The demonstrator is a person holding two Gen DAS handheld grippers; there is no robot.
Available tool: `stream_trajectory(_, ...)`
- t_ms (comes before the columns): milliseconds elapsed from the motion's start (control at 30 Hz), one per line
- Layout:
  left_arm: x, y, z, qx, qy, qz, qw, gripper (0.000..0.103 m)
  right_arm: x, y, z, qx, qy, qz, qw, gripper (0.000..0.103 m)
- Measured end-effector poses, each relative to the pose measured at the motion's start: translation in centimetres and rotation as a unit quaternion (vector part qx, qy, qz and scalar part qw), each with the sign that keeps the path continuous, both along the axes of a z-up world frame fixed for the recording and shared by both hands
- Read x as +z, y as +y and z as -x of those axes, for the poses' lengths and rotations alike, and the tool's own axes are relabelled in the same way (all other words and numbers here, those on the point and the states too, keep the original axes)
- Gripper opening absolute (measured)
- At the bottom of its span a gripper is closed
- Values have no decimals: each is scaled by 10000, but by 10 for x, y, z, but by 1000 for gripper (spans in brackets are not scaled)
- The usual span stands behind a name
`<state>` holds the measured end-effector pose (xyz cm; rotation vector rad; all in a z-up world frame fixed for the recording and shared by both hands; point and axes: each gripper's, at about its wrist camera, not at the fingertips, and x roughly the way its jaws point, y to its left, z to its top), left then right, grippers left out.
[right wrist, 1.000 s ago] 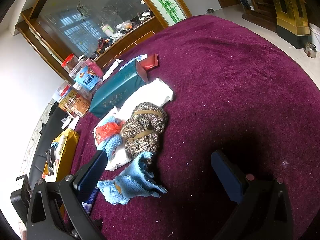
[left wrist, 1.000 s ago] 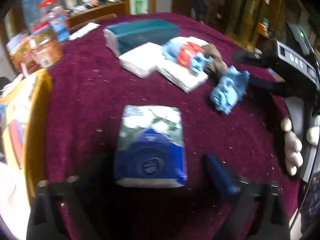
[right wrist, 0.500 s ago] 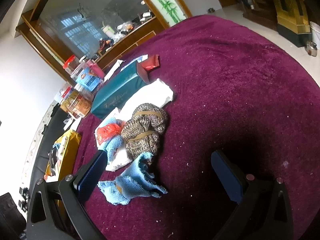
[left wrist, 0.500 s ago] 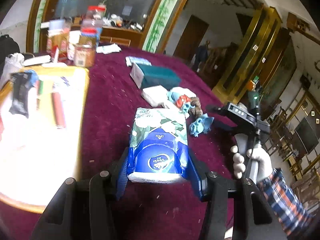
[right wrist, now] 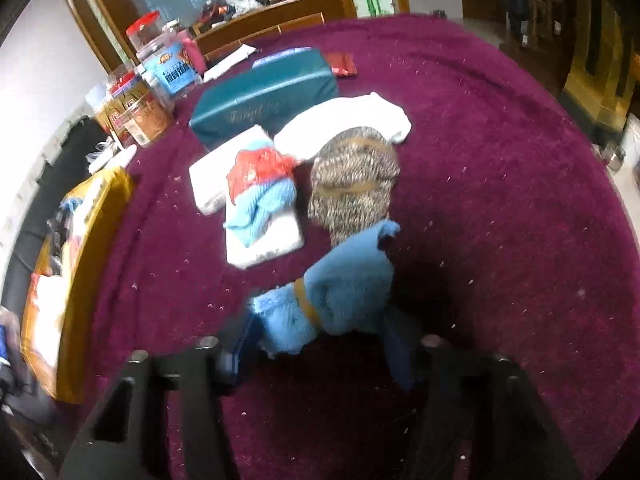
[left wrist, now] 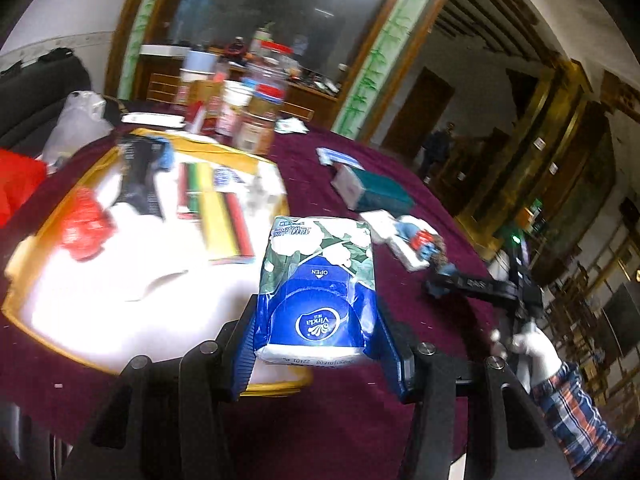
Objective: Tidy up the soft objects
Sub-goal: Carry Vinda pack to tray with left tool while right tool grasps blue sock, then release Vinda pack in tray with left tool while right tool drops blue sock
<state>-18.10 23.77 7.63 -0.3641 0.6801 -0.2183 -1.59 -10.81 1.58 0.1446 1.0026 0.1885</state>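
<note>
Left wrist view, left tongs (left wrist: 318, 344) grasping tissue pack (left wrist: 318, 284), right tongs (right wrist: 316, 344) closing on blurred blue knit (right wrist: 340, 300)

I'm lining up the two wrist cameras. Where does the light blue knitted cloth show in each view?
Left wrist: only a small blue bit shows at right of centre, at the tip of the right gripper.
Right wrist: the light blue knitted cloth fills the lower middle, between the gripper's closing jaws.
Shared landmark: the teal tissue box on the purple tablecloth.
</note>
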Motion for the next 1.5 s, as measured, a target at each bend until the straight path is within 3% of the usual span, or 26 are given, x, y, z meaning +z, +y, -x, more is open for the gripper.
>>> stream_trajectory(200, -13, 49, -9, 643, 417, -14, 9971, 56, 24, 3, 24, 232, -307, -125, 9992, 43)
stream_trajectory(300, -20, 60, -32, 720, 781, -135, 9942, 56, 42, 17, 35, 563, -424, -338, 9969, 43)
stream_trajectory(433, -29, 61, -76, 630, 1122, -305, 9912, 58, 64, 59, 42, 1171, -518, -464, 9907, 44)
stream_trajectory(567, -58, 70, -117, 587, 1782, 29, 9822, 69, 78, 118, 46, 1860, -562, -458, 9799, 44)
stream_trajectory(667, -44, 77, -108, 844, 1506, 128, 9849, 70, 80, 165, 49, 2347, -530, -357, 9700, 44)
stream_trajectory(800, -13, 89, -57, 1020, 685, 448, 9914, 77, 74, 226, 60, 3058, -418, -61, 9512, 44)
stream_trajectory(900, -2, 107, -18, 1260, 273, 721, 9890, 84, 61, 272, 65, 3579, -168, 380, 9328, 44)
stream_trajectory(1100, -6, 135, 21, 1604, 124, 919, 9827, 85, 21, 325, 57, 3915, 306, 1653, 9047, 44)
stream_trajectory(1200, -14, 141, 23, 1628, 182, 1038, 9810, 85, 7, 333, 36, 3764, 383, 1977, 9043, 44)
stream_trajectory(1300, -19, 142, 25, 1617, 231, 1094, 9805, 85, 7, 335, 18, 3568, 290, 1979, 9125, 45)
stream_trajectory(1367, -22, 141, 27, 1600, 261, 1131, 9803, 85, 8, 336, 10, 3427, 73, 2048, 9168, 56)
stream_trajectory(1500, -26, 135, 24, 1480, 346, 1162, 9815, 85, 8, 333, 0, 3384, -26, 1750, 9246, 64)
